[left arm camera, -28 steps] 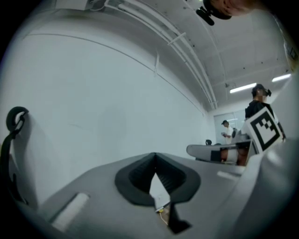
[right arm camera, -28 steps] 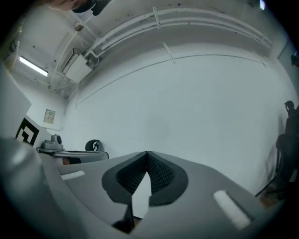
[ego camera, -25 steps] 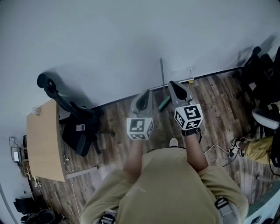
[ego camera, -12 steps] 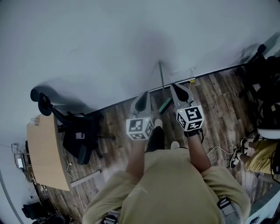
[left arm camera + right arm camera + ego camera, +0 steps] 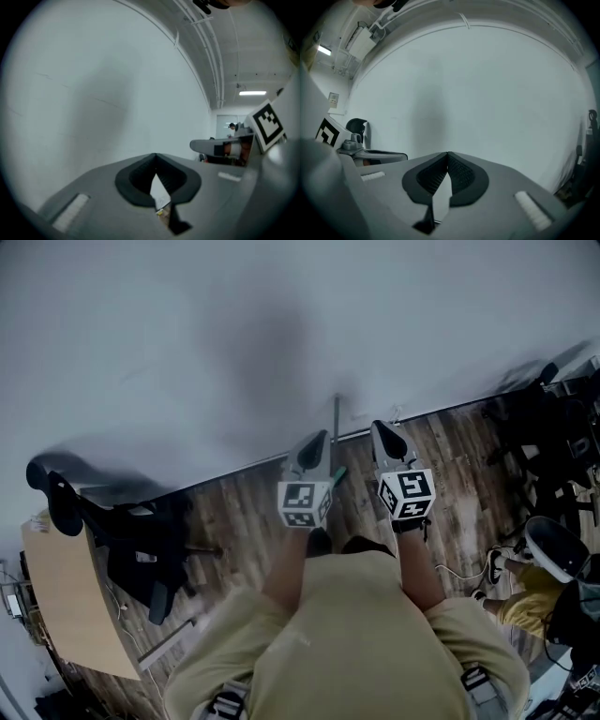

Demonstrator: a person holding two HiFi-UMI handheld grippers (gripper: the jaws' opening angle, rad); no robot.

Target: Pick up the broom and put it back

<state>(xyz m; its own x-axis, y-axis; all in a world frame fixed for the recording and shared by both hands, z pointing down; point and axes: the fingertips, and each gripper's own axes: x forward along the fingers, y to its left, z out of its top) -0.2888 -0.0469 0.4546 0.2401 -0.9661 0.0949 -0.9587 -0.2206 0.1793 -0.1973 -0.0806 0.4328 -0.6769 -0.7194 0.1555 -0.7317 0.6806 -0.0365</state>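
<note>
- The room has a plain white wall and a dark wooden floor; the two meet in a line across the head view.
- The broom stands almost upright against this wall. Its thin grey handle rises from the floor line, and a green part, probably its head, shows low down, half hidden.
- I judge the broom to be light and stiff. The handle looks smooth, so it may slip or turn between the pads. It is also long, so the low end will swing if it is held only near the top.
- The best place to hold seems to be the bare handle around its middle, with one gripper higher and the other lower to keep it steady.
- The left gripper is just beside the handle. Its jaws are together at the tips, with nothing between them.
- The right gripper is near the handle on the other side. Its jaws are also closed and empty, so both must open before any grasp.
- Further away, at the left, there are a black chair and a wooden desk.
</note>
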